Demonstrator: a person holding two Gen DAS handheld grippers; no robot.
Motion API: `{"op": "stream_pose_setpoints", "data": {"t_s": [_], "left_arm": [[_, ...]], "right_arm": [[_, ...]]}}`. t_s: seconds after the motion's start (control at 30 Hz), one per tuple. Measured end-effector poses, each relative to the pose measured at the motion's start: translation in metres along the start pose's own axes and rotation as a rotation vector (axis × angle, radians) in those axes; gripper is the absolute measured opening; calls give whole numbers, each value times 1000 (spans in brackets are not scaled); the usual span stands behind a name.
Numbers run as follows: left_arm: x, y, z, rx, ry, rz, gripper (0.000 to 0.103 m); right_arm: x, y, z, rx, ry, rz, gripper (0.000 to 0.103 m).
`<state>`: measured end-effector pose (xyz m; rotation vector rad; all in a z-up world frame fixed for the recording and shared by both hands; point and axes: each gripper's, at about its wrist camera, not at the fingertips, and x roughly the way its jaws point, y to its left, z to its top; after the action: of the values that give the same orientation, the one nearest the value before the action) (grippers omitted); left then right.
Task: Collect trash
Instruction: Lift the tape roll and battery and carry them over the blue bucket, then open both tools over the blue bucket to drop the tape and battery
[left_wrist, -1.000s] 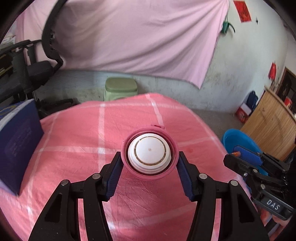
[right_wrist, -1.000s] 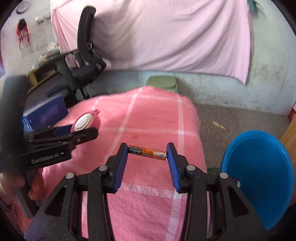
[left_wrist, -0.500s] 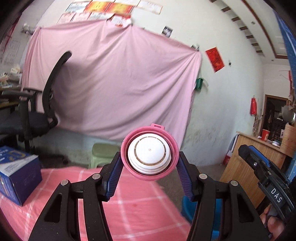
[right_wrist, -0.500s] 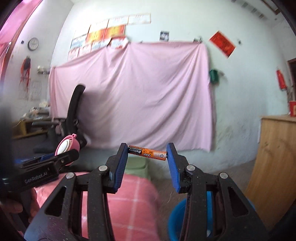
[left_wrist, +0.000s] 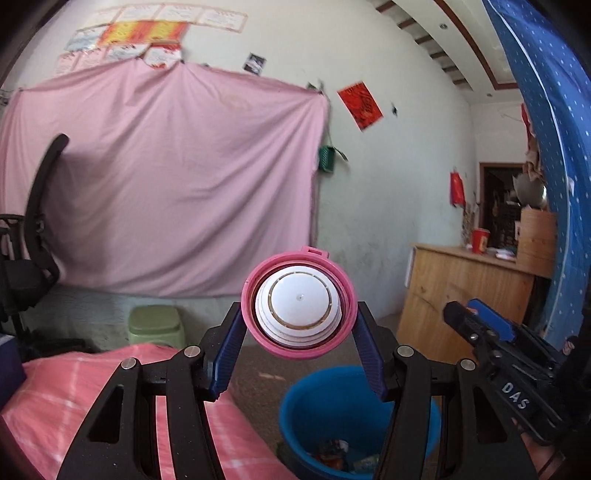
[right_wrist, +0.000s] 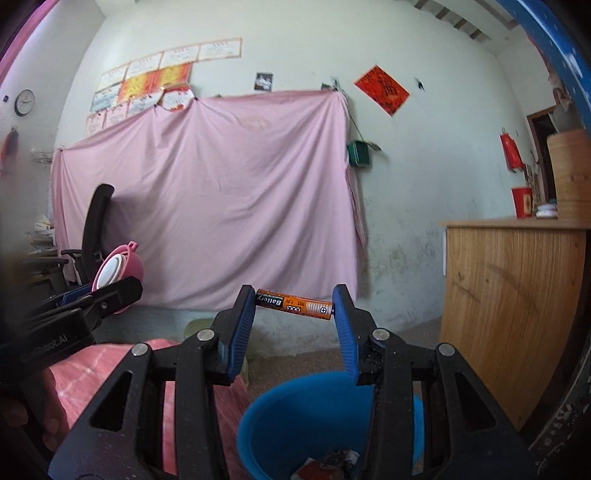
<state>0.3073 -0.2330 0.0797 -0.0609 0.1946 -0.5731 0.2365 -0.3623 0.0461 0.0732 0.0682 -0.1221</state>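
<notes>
**Both pieces of trash lifted off the bed and carried to the bucket**

The pink cap (left_wrist: 298, 302), a round lid with a white ribbed insert and a small tab on top, sits clamped by its rim between the jaws of the left gripper (left_wrist: 298, 332). The battery (right_wrist: 294, 304) is pinched end to end in the jaws of the right gripper (right_wrist: 295, 325), lying almost level across the gap. Both sets of jaws stand at a middling width, each closed on what it carries.

A second ago both grippers were low over the pink checked bed (left_wrist: 74, 384) and looking down at its cover. Now they are raised and swung toward the right, with the wall and its pink sheet (left_wrist: 166, 184) filling the view and the blue bucket (right_wrist: 325, 417) directly below and ahead of the fingers. Some wrappers already lie in the bottom of it. To my eye that means the pick-up is done for these two pieces and only the drop is left: a little further forward over the rim, then let go.

The battery's orange and black label reads "Battery", with a plus mark at its right end; the finer print is too small for me. The right gripper's body, seen from the left wrist view, carries the letters "DAS", and the left gripper's side shows lettering ending in "AI". Beyond the bucket stands a wooden cabinet (right_wrist: 513, 314) with a red cup (right_wrist: 521, 202) on top.
</notes>
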Motion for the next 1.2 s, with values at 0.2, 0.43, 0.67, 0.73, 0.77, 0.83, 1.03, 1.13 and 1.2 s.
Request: {"op": "stream_pose_setpoints", "data": {"t_s": [0.2,0.43,0.67,0.73,0.77,0.83,1.03,1.13,1.2], "left_arm": [[43,-21,-17,-25,154,-29,52],[83,-34,-37,-67,326,-34,52],[109,-33,-47,-102,443,-25,52],[113,-31,-50,-117,465,-26,53],[115,-30,-51,-123,479,-28,53],[119,-29,-53,-136,505,-29,53],[114,-20,-55,-155,517,-16,53],[105,-17,-52,-148,490,-10,53],[100,-16,-49,-139,479,-12,54]], "right_arm": [[11,-33,-27,49,122,-19,66],[28,-58,-48,115,228,-23,66],[45,-59,-60,135,316,-6,67],[50,-58,-62,130,334,-4,67],[52,-57,-64,127,345,-2,67],[55,-56,-67,127,358,-3,67],[58,-57,-68,132,370,-6,68],[56,-57,-64,131,357,-9,70],[55,-56,-63,134,352,-8,71]]}}
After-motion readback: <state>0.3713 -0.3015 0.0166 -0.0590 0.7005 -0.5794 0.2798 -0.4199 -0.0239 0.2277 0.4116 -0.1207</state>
